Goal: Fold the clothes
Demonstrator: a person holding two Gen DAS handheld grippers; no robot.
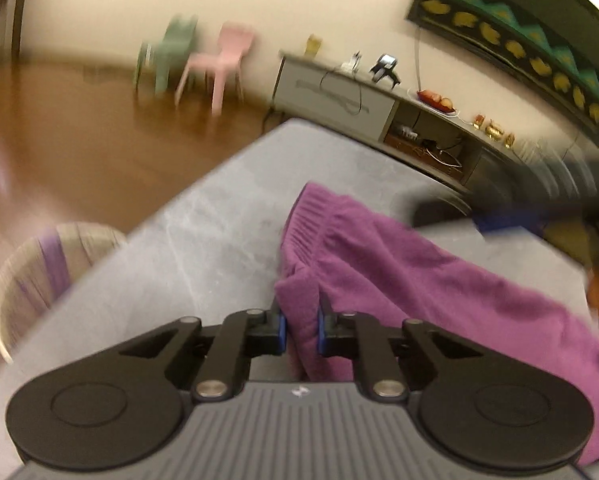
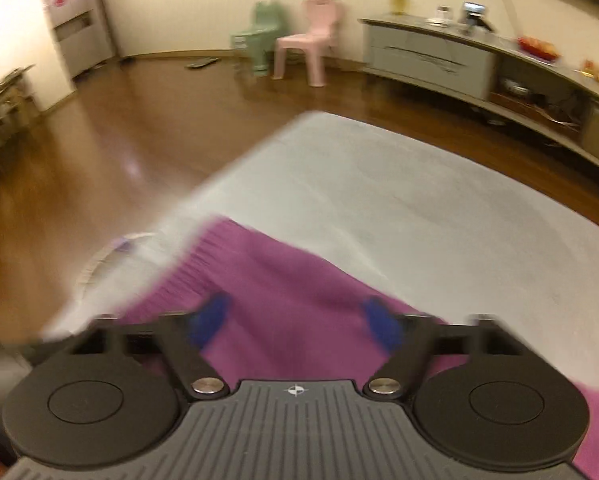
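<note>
In the left wrist view, a fold of the purple garment (image 1: 399,264) is pinched between the nearly closed jaws of the left gripper (image 1: 302,330), the blue pads (image 1: 282,330) pressing on the cloth from both sides. From the jaws the garment is spread ahead and to the right over the grey bench (image 1: 203,216), its ribbed waistband lying furthest ahead. A basket (image 1: 39,276) is seen to the left, below the bench edge. In the right wrist view, the jaws of the right gripper (image 2: 295,322) are held wide apart above the garment (image 2: 283,300), with nothing gripped; the cloth lies below and between them, though the blur hides whether it is touched.
</note>
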